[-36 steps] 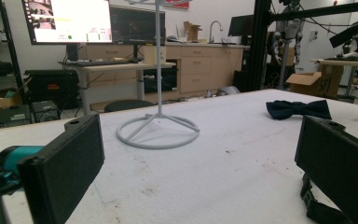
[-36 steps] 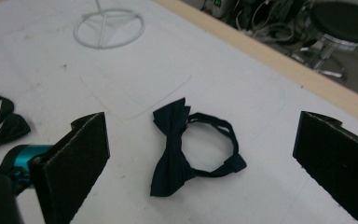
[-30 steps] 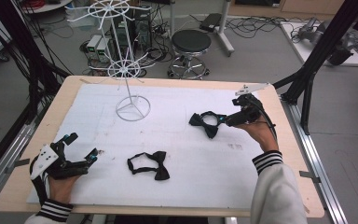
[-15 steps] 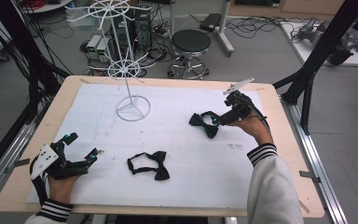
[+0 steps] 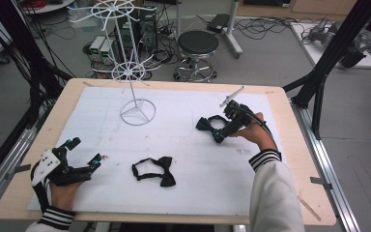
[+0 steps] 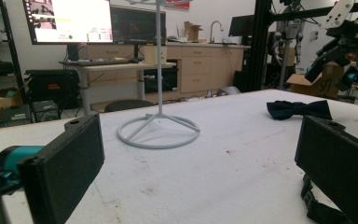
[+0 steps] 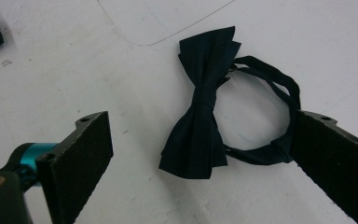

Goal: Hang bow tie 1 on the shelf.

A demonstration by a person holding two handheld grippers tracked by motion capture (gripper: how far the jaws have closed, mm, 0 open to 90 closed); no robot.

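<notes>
Two tongs released | right tongs (image 5: 223,129) straddle bow tie (image 7: 200,126) | left tongs (image 5: 83,153) near table edge (image 5: 14,203)

Black claws (image 5: 79,162), teal fittings; white sleeve (image 5: 275,193), striped cuffs.

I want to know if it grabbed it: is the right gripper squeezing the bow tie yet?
No, the right gripper is open, its jaws spread on either side of the bow tie.
</notes>
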